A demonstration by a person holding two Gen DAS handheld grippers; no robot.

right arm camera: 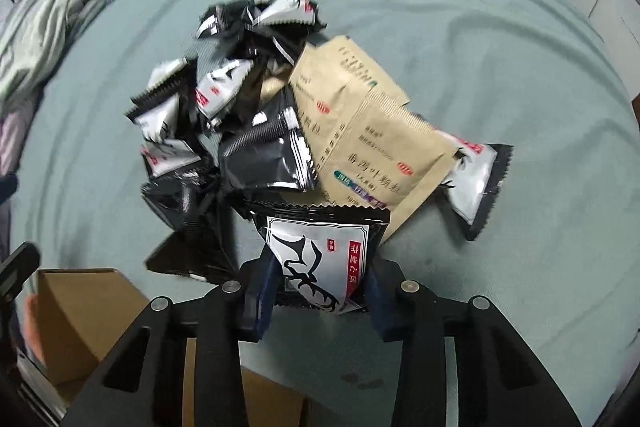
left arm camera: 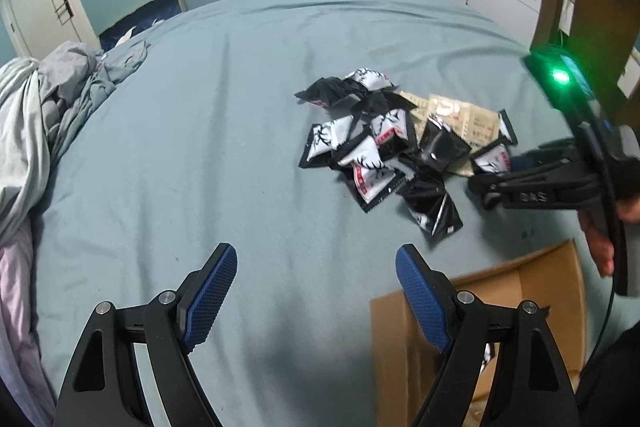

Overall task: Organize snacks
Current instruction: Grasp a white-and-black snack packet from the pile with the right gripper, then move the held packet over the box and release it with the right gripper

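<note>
Most snacks lay piled (left arm camera: 384, 143) on the bed (left arm camera: 200, 147) beyond the cardboard box (left arm camera: 500, 291). The right gripper (right arm camera: 318, 291) pinched one packet (right arm camera: 320, 259); the left gripper (left arm camera: 316, 291) hung spread, empty. Little looked sorted.

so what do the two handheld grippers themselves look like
Both grippers are black plastic with silver pivot bolts and blue textured finger pads. The right gripper carries white lettering on its arm, a glowing green light on its upright body, and a dark cable trailing down.

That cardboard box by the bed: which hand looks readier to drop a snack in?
The right gripper: it is shut on a black-and-white snack packet, with the cardboard box close by. The left gripper is open, holding nothing.
</note>
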